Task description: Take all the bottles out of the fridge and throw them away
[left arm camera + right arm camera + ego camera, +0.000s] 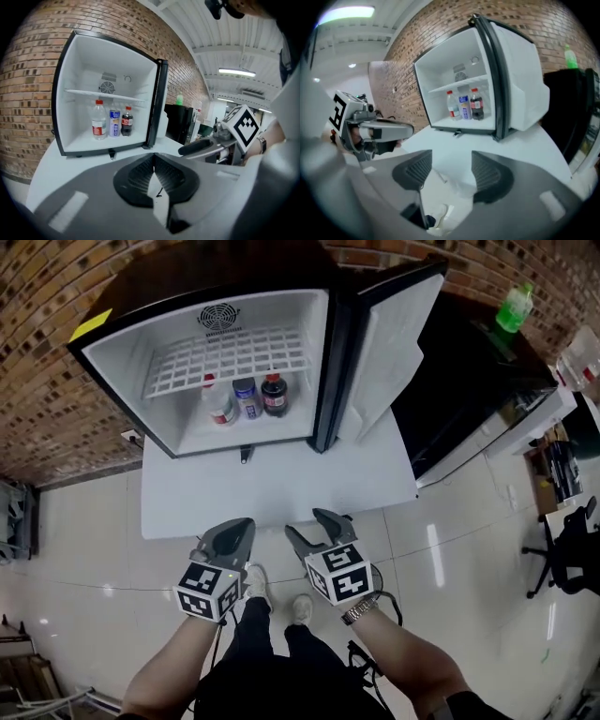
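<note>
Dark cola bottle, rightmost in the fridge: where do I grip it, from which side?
Probably take the dark cola bottle by its body, straight in through the open fridge front with the open right hand-held gripper. It stands upright, the wire shelf blocks approach from above, and the blue-labelled bottle crowds its left.

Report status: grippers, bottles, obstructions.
Left gripper shut, empty; right gripper open, empty. Three bottles upright inside fridge, untouched. Door open, nothing in front of them.
</note>
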Tool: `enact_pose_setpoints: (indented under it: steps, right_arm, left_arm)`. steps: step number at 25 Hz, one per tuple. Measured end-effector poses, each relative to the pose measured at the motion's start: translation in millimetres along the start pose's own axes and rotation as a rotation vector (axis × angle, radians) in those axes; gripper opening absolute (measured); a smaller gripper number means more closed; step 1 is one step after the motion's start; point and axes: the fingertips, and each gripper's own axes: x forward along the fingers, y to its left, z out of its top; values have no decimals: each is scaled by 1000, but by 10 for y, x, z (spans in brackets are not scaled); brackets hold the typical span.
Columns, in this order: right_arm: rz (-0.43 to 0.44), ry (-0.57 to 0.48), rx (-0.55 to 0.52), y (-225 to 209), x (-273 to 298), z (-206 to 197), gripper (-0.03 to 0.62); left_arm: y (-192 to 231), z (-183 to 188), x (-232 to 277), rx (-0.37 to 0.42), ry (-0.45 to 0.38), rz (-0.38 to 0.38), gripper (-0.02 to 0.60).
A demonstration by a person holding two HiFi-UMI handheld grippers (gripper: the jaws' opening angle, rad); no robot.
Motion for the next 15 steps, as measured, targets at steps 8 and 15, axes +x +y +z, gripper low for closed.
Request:
enact_pose_setpoints:
  steps: [8,15]
  right_arm:
    - [20,-51,-122,402,870,956,265]
    - [-60,-64,-130,413,1723,1569,268]
  left_arm:
    - [766,261,-306,-21,-56,87,3]
    - [1352,444,-365,6,-58,91,3]
